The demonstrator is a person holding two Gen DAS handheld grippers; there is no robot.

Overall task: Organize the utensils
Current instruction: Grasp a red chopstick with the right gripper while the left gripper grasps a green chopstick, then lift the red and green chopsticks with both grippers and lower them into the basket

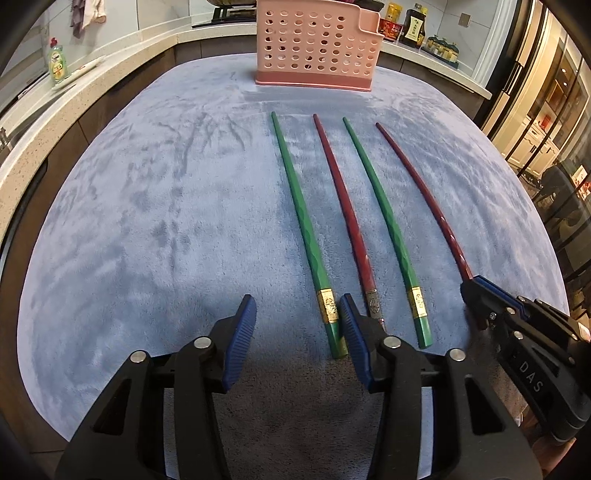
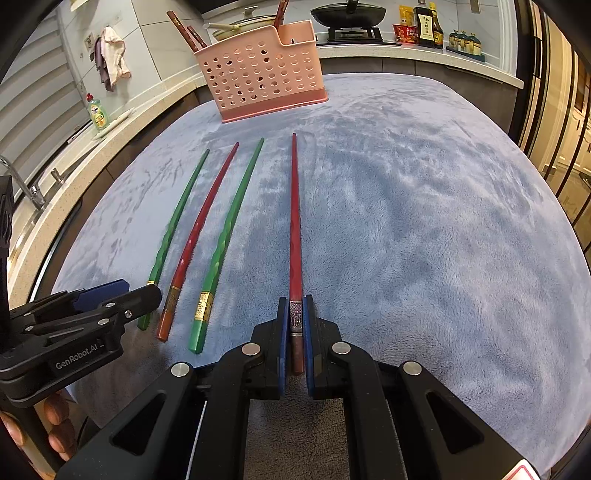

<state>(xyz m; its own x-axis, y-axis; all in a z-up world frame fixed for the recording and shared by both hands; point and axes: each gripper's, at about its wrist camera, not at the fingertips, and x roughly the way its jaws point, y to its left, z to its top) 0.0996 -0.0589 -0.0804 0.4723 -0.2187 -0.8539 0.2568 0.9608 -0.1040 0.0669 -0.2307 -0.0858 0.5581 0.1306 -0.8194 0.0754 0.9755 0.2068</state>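
Two green and two red chopsticks lie side by side on the blue-grey cloth (image 1: 147,221), tips toward a pink perforated utensil basket (image 1: 314,44) at the far edge. My right gripper (image 2: 295,314) is shut on the thick end of the rightmost red chopstick (image 2: 294,221), which still rests on the cloth; it also shows in the left wrist view (image 1: 417,181). My left gripper (image 1: 297,314) is open and empty, just left of the leftmost green chopstick (image 1: 299,214). The other red chopstick (image 1: 343,206) and green chopstick (image 1: 384,221) lie between. The basket (image 2: 258,77) holds several chopsticks.
A countertop (image 1: 44,122) curves around the left and back with a green dish soap bottle (image 1: 58,62). Sauce bottles (image 1: 413,26) and a stove with a pan (image 2: 351,14) stand behind the basket. A sink tap (image 2: 22,184) is at the left.
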